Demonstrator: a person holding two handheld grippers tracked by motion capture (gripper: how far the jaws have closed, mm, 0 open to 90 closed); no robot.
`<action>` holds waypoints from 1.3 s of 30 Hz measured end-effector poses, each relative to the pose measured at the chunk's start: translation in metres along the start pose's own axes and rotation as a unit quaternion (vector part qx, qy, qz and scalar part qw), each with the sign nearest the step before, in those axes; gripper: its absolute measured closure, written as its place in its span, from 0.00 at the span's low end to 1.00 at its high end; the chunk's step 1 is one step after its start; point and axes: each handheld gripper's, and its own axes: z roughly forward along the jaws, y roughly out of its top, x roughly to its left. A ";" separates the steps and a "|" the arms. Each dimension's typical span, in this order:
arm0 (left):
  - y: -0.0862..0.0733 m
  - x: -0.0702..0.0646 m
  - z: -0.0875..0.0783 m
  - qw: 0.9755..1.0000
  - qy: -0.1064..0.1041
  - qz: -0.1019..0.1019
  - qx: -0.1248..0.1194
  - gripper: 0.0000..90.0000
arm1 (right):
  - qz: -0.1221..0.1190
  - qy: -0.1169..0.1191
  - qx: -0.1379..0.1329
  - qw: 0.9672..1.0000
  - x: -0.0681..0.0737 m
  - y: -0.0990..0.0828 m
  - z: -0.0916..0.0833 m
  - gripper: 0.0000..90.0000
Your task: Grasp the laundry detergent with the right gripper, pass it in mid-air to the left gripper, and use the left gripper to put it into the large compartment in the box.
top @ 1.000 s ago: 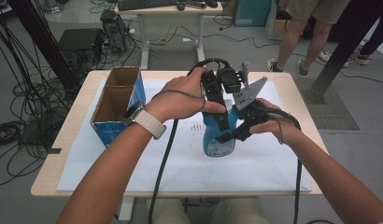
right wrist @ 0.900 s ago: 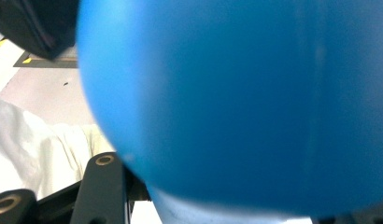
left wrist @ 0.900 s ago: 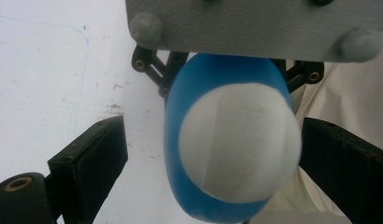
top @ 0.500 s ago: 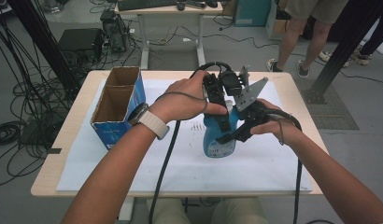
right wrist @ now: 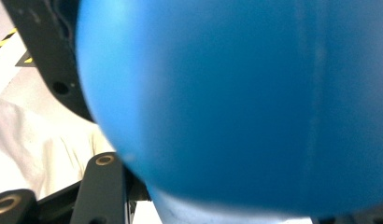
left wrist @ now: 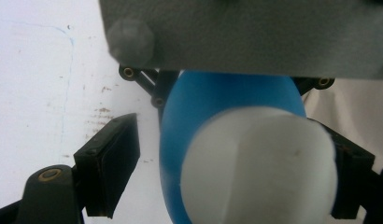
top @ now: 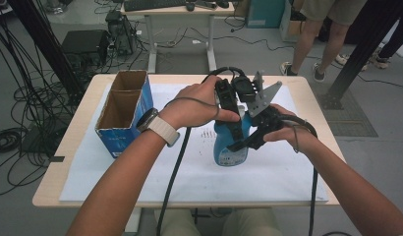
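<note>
I am clamping my right gripper (top: 244, 143) on the blue bottle (top: 229, 147) beside the cardboard box (top: 122, 115); my left gripper's (left wrist: 227, 172) jaws, just closing around its white cap (left wrist: 259, 168), are standing half open, one pad clear.

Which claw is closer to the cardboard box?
Left. The left gripper comes down over the blue bottle's cap, on the side toward the cardboard box. The right gripper grips the bottle's far side.

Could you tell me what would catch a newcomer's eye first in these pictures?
Most striking is the blue bottle standing mid-table on the white sheet, with both hands crowded round it: the right tool clamps its body, while the left tool sits over its white cap, jaws just closing, one pad clear. At the left stands an open blue cardboard box.
</note>
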 end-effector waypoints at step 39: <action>0.000 -0.001 0.002 0.999 -0.007 0.033 -0.002 0.42 | 0.012 0.002 0.014 1.000 0.002 -0.001 0.001 0.48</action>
